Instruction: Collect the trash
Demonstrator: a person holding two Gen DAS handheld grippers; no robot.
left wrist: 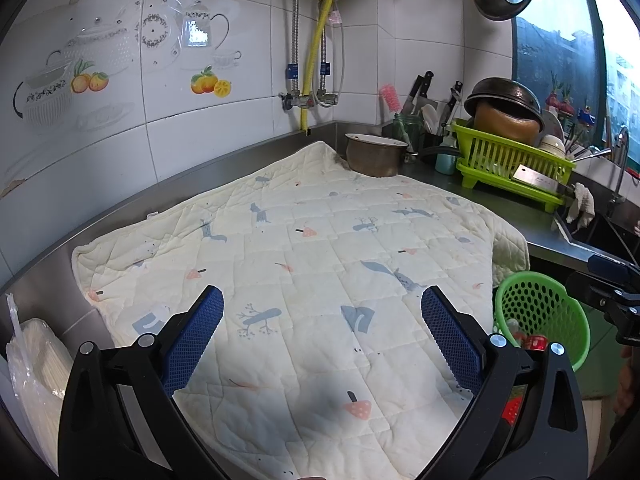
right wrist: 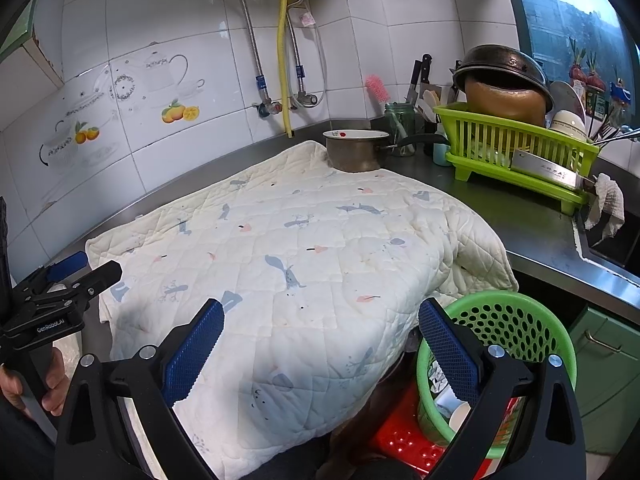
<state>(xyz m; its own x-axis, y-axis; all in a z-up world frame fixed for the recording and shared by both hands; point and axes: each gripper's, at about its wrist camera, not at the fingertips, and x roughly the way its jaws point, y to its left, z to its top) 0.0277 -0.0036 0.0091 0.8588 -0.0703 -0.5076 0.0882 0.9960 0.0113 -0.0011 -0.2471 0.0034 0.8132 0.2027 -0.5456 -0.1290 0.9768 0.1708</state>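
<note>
A green perforated basket (right wrist: 520, 328) stands below the counter's right front corner on a red stool (right wrist: 404, 436), with cups and wrappers inside; in the left wrist view the basket (left wrist: 544, 312) shows a red can top. A quilted cream cloth (left wrist: 304, 264) with small prints covers the counter, and no loose trash shows on it. My left gripper (left wrist: 322, 328) hovers open over the cloth's near part, nothing between its blue pads. My right gripper (right wrist: 320, 340) is open too, above the cloth's front right edge, its right finger (right wrist: 448, 348) in front of the basket. The left gripper (right wrist: 76, 276) also shows at the far left, held by a hand.
A metal pot (right wrist: 356, 152) sits at the cloth's back corner. A lime dish rack (right wrist: 516, 152) with pans, bowls and a cleaver stands at the right by the sink (right wrist: 612, 240). A jar with a pink brush (right wrist: 400, 128) and knives stand behind. A plastic-wrapped white stack (left wrist: 36, 364) lies far left.
</note>
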